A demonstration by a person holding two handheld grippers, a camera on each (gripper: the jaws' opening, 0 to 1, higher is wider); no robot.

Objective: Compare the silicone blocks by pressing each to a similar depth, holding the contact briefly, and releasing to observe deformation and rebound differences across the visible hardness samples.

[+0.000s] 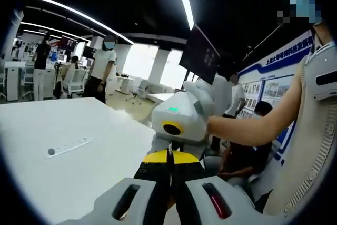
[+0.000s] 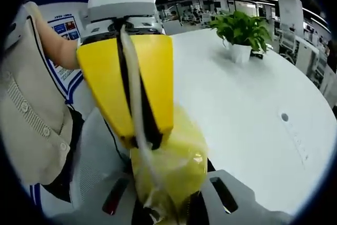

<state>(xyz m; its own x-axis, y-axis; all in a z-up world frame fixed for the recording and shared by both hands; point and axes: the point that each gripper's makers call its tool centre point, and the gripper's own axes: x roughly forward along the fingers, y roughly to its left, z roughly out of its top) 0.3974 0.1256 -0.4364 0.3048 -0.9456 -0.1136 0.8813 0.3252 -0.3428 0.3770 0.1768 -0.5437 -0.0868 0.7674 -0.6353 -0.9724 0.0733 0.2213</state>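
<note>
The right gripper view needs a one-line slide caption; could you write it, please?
Two grippers pinch a yellow bag between them above a white table with a potted plant.

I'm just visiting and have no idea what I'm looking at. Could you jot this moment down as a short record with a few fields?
Setting: open office, white table
On table: potted plant
Left gripper: jaws closed on clear wrapping of yellow block
Right gripper: jaws closed on the same block, its wrapping a thin strip between them
Held: block in the air between the two grippers, beside the table
Bystander: person in white shirt
</note>
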